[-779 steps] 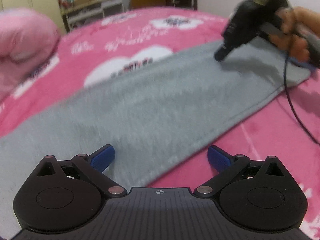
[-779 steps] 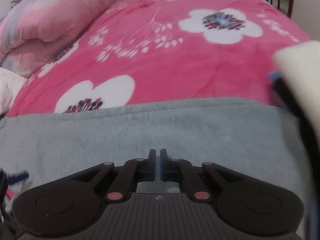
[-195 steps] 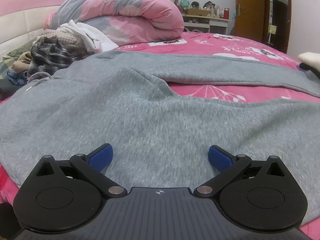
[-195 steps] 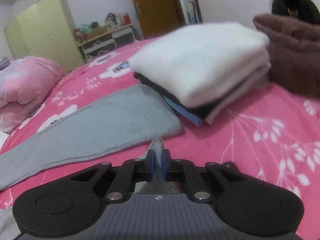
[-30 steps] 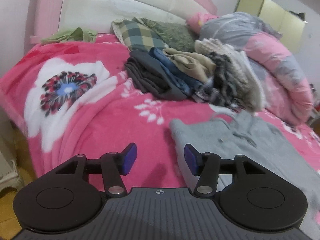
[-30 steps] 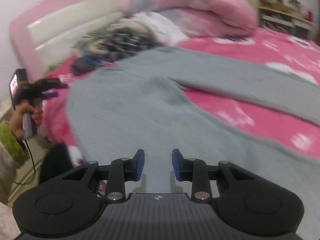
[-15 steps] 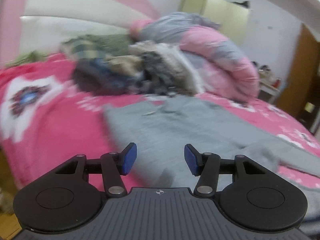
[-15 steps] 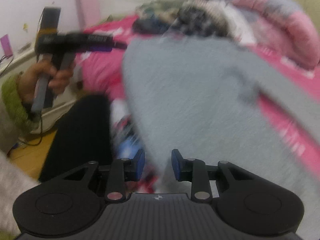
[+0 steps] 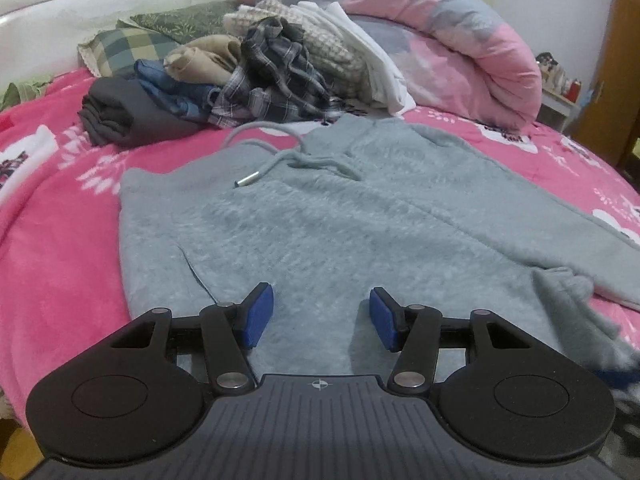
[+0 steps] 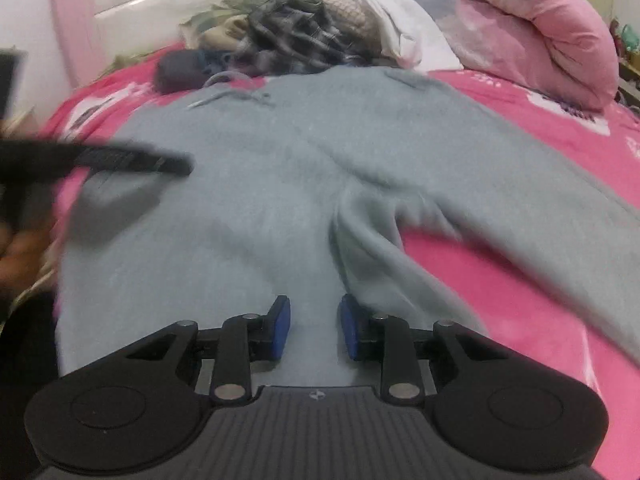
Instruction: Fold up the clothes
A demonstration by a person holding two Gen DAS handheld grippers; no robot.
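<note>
Grey fleece sweatpants (image 9: 344, 216) lie spread flat on the pink flowered bed, waistband and drawstring (image 9: 280, 160) toward the headboard. My left gripper (image 9: 322, 316) is open and empty, low over the near hip of the pants beside a side pocket slit. My right gripper (image 10: 314, 332) is open and empty over the near leg, just below the crotch where the fabric bunches (image 10: 380, 216). The pants (image 10: 256, 168) fill the right wrist view; the far leg (image 10: 540, 208) runs off to the right. The left gripper (image 10: 120, 162) shows as a dark blur at left.
A pile of unfolded clothes (image 9: 248, 68) lies by the headboard behind the waistband. A rolled pink and grey duvet (image 9: 420, 32) lies at the back right. The pink bedspread (image 9: 52, 216) drops off at the left edge. A wooden door (image 9: 624, 80) is at far right.
Both grippers have swung from the bed's left edge to face the pants. The left now hovers over the hip, the right over the near leg. Both stayed open.
</note>
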